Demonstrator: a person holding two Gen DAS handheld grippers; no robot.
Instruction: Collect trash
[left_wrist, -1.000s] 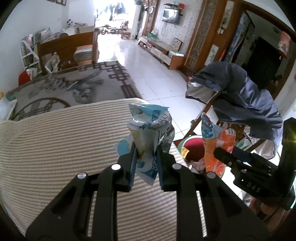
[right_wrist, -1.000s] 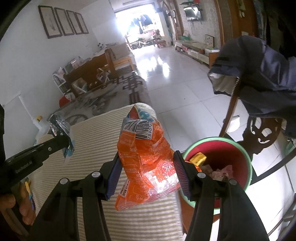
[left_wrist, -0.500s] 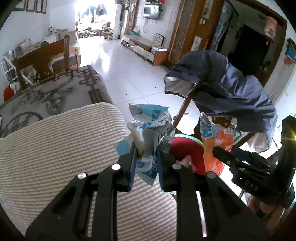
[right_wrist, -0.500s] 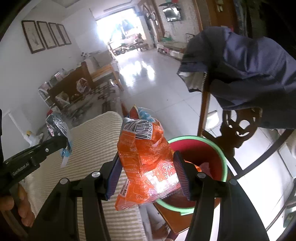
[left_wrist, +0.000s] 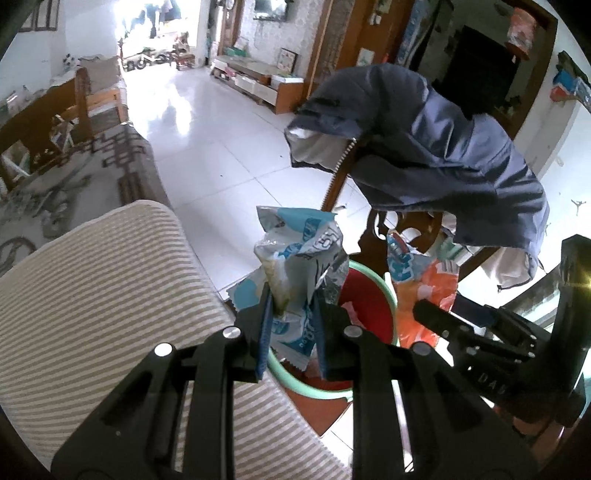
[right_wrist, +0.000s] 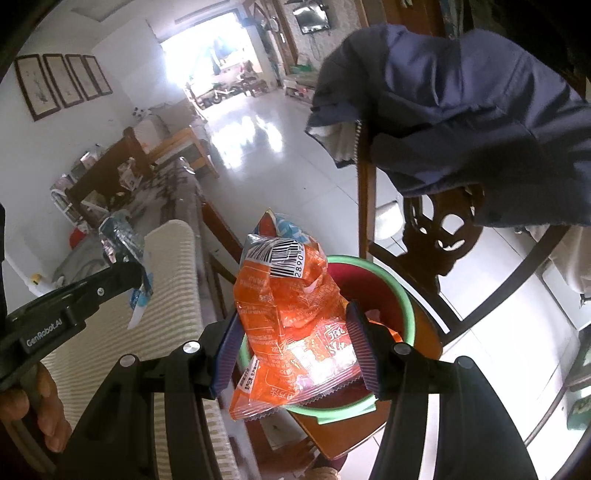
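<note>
Two wrappers held over the bin

The left gripper (left_wrist: 291, 314) clenches a blue-white wrapper (left_wrist: 299, 258); the right gripper (right_wrist: 293, 345) grips an orange wrapper (right_wrist: 291, 317), both above the red bin's green rim (right_wrist: 404, 295).

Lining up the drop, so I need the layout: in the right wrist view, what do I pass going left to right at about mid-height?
Left tool shut on the blue wrapper → striped cushion → orange wrapper held in the right tool → red bin → chair with the jacket draped over it.
</note>
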